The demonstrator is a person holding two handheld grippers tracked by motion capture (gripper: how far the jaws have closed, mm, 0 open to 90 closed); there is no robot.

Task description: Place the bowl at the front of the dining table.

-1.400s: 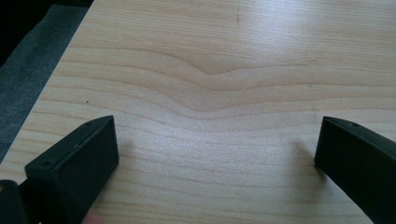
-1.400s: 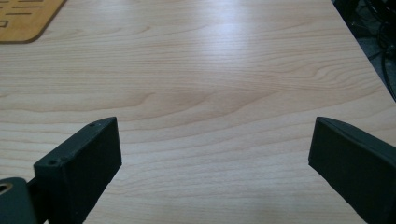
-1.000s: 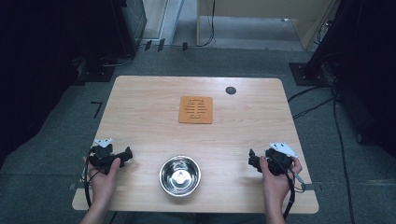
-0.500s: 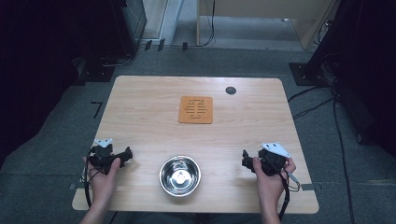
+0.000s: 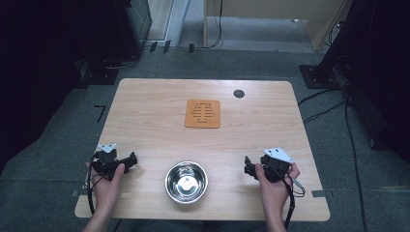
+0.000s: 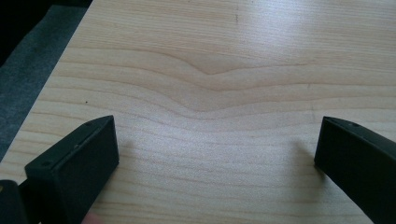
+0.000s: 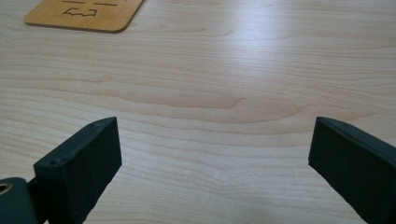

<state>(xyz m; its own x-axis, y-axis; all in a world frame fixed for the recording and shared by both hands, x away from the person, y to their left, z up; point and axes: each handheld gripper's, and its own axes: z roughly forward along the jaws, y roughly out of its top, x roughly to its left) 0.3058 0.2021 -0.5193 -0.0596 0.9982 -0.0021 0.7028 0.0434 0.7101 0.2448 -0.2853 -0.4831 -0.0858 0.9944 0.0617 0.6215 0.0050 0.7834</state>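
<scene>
**Steel bowl, near edge of table: handling notes**

Item: bowl (image 5: 186, 181), polished metal, round, upright, empty. Stands near the near edge of the table (image 5: 145, 121), about midway between the two grippers, touching neither.

Handling, as judged: light and rigid, no risk of breakage; smooth curved wall likely slippery to flat jaws. Thin rolled rim looks the best hold, one jaw inside and one outside, on the side nearest the approaching gripper. A pinch across the whole bowl seems unlikely to fit or to hold. May ring or skate on the wood if nudged.

Left gripper (image 5: 131, 159): held low at the near left of the table, left of the bowl and pointing right toward it. Jaws spread wide in the left gripper view, bare wood between them, holding nothing.

Right gripper (image 5: 247, 165): held low at the near right, right of the bowl and pointing left toward it. Jaws spread wide in the right gripper view, holding nothing; the mat's corner (image 7: 86, 14) shows far off at upper left.

Also present: orange mat (image 5: 203, 113), flat, centre of the table, far side of the bowl and well apart from it
</scene>
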